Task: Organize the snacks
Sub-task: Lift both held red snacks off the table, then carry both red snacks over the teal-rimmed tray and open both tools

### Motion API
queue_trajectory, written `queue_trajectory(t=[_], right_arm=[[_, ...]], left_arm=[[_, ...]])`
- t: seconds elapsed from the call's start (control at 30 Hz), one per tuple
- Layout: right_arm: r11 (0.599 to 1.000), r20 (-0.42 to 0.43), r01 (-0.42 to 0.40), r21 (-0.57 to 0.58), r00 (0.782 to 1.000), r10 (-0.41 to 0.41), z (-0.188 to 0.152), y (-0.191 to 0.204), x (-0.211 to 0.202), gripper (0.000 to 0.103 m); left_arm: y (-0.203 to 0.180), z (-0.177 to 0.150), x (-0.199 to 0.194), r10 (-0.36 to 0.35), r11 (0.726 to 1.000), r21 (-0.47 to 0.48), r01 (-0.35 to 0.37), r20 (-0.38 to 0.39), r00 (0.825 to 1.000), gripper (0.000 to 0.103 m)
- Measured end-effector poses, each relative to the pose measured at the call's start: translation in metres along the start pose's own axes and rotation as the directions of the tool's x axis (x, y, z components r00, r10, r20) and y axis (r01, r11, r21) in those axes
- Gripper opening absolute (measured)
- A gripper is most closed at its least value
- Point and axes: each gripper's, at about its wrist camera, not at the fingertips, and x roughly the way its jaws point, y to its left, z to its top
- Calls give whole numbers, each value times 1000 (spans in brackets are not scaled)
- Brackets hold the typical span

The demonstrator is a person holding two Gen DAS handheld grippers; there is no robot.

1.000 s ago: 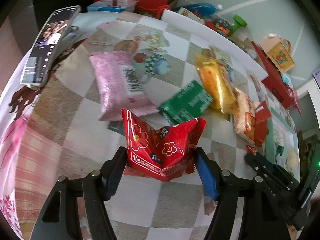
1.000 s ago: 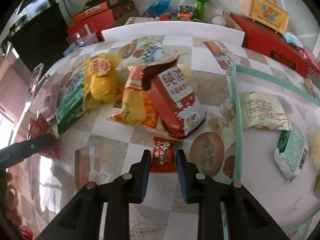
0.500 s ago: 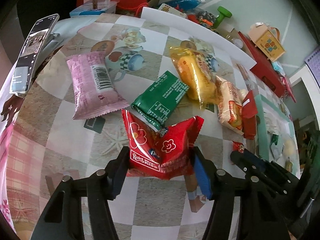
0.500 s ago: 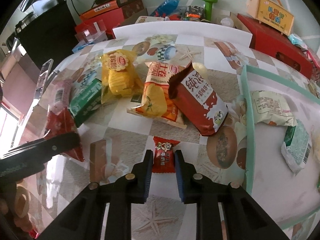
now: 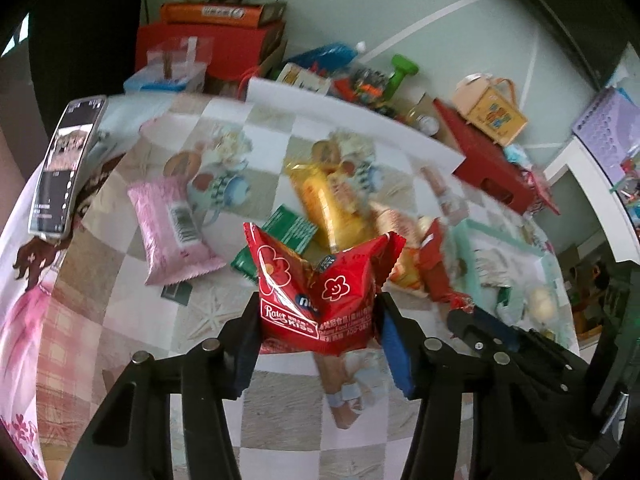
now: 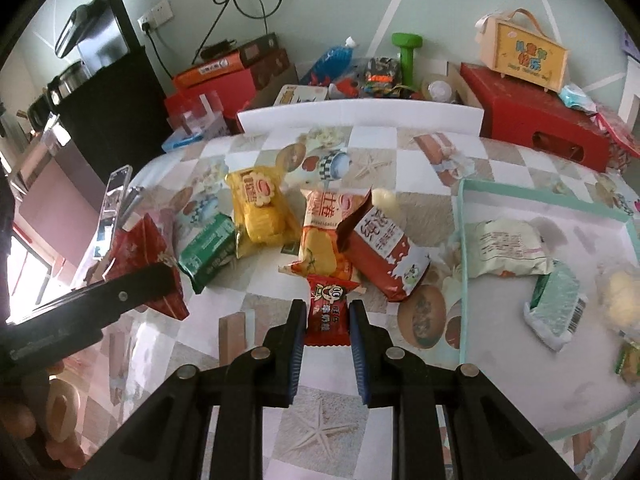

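Note:
A crumpled red snack bag [image 5: 304,272] with flower prints hangs above the checked tablecloth. My left gripper [image 5: 318,308] has its jaws closing on the bag, and the pads press its sides. In the right wrist view the same bag [image 6: 136,248] shows at the left, in the left gripper [image 6: 140,284]. My right gripper [image 6: 327,312] is shut on a small red candy packet [image 6: 332,292], held clear of the cloth. A mint-rimmed tray [image 6: 462,240] at the right holds several snacks.
A pink packet [image 5: 172,224], a green packet [image 6: 208,252], a yellow bag [image 6: 260,212], an orange bag [image 6: 324,232] and a red-brown bag [image 6: 384,256] lie mid-table. A phone [image 5: 64,168] leans at the left edge. Boxes and a white board [image 6: 360,118] line the back.
Both grippers have risen, lifting their packets off the cloth. The left jaws have squeezed tighter on the red bag. The right jaws closed onto the small packet.

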Motion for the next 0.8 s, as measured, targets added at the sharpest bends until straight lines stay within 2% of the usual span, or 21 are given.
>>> queue_trajectory(t=[0.23,0.43,0.57,0.8], right_arm=[[998,23,17,60,1000,-18,0,-20,-16,23],[984,41,77,164,996,-85,-1,-63,-34,23],[958,48,130,256,988,-147,-6,-101,-49,23],[890,44,205,408,969,-243,-24,-162,-75,23]], left_arm=[[-28,1,-7,-58,997,60,55,37,998,55],[-62,-4,-2,-121,985,129,116,24,992,55],[-87,-10,6,-151,973,180,147,5,989,55],[-132,-22,22,-200,943,262,205,-43,979,55]])
